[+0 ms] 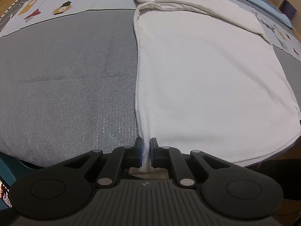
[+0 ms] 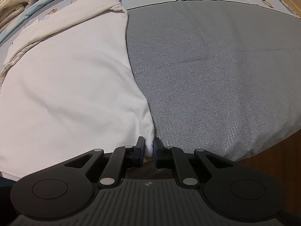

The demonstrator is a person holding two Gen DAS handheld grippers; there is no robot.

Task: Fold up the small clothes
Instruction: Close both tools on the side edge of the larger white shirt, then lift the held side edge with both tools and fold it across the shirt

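Observation:
A white garment (image 1: 207,71) lies flat on the grey bed cover (image 1: 65,86), with a sleeve folded across its far end. My left gripper (image 1: 146,145) is shut on the garment's near left corner, and white cloth is pinched between the blue-edged pads. In the right wrist view the same white garment (image 2: 71,86) fills the left half. My right gripper (image 2: 149,146) is shut on its near right corner, where a tuft of white fabric sits between the pads. Both grippers point steeply down at the near hem.
The grey cover (image 2: 216,71) meets a patterned white sheet (image 1: 56,3) with cartoon figures at the far side. A cream blanket (image 2: 13,1) and something red are piled at the far left in the right wrist view. The bed's near edge drops to a wooden floor (image 2: 278,150).

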